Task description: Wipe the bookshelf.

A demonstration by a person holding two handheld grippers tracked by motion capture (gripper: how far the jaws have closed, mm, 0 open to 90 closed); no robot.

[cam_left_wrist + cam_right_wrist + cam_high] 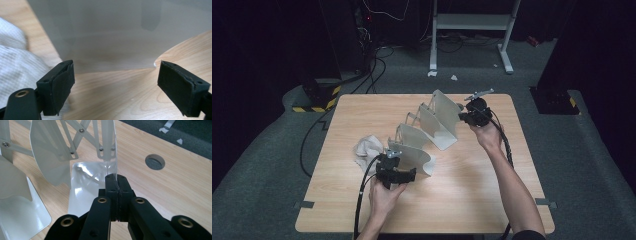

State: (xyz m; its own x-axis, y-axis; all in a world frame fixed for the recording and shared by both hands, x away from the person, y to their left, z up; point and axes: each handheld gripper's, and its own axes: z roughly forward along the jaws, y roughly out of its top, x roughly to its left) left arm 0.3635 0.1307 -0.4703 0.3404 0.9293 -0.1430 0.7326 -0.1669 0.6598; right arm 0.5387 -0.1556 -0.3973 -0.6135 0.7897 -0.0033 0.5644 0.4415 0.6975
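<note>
A white metal folding rack (432, 125) with several upright plates joined by scissor links stands diagonally across the wooden table (472, 195). My right gripper (463, 116) is at the rack's far end. In the right gripper view it (116, 180) is shut on the thin edge of the end plate (110, 142). My left gripper (413, 174) is at the rack's near end, beside the nearest curved plate (417, 157). Seen from the left gripper view, it (116, 85) stands open, with that plate (112, 35) just ahead and untouched.
A crumpled white cloth (368, 147) lies on the table left of the rack's near end, and it (15, 60) sits close to the left jaw. A round cable hole (155, 161) is in the tabletop. Cables and a white stand (472, 22) are on the floor beyond.
</note>
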